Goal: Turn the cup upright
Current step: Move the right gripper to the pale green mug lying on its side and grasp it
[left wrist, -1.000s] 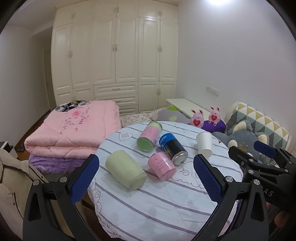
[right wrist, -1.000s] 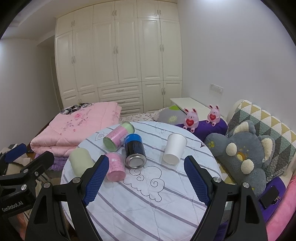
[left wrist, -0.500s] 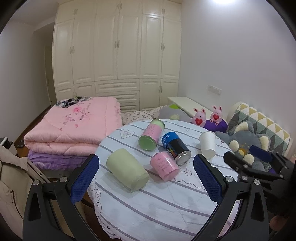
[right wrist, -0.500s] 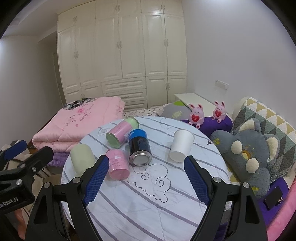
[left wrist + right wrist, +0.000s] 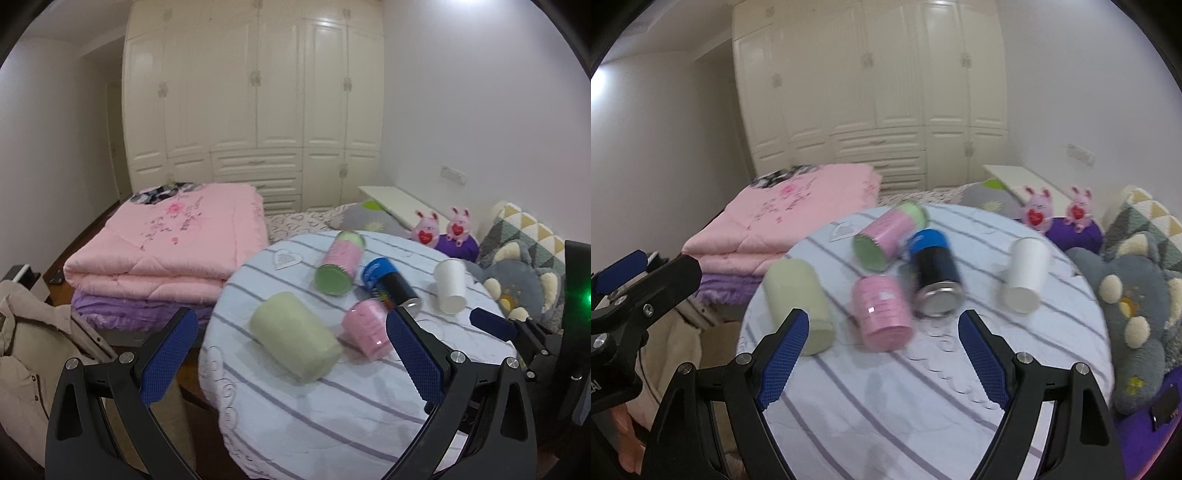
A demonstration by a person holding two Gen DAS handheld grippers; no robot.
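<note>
**A:** Surface check? We see a round table [image 5: 923, 406] with a white cloth, grey stripes, filling the lower centre of both views. Bedroom around it: cream wardrobe [image 5: 255, 99] across the top, folded pink quilt [image 5: 173, 243] at left centre, grey plush toy [image 5: 1134, 306] at right.

**B:** Agreed. Cups: green cup [image 5: 295, 336] on its side, left of table centre; pink cup [image 5: 882, 314] on its side just right of it; white cup [image 5: 1025, 275] tipped over, near the right edge.

**A:** Two cans lying at upper centre: pink can [image 5: 340, 266], blue-and-black can [image 5: 934, 277].

**B:** Labels? We can't read any, too blurred.

**A:** Claws: left gripper [image 5: 291, 354] jaws spread wide, nothing held, above the near table edge. Right gripper [image 5: 882, 354] same, wide apart, empty.
</note>
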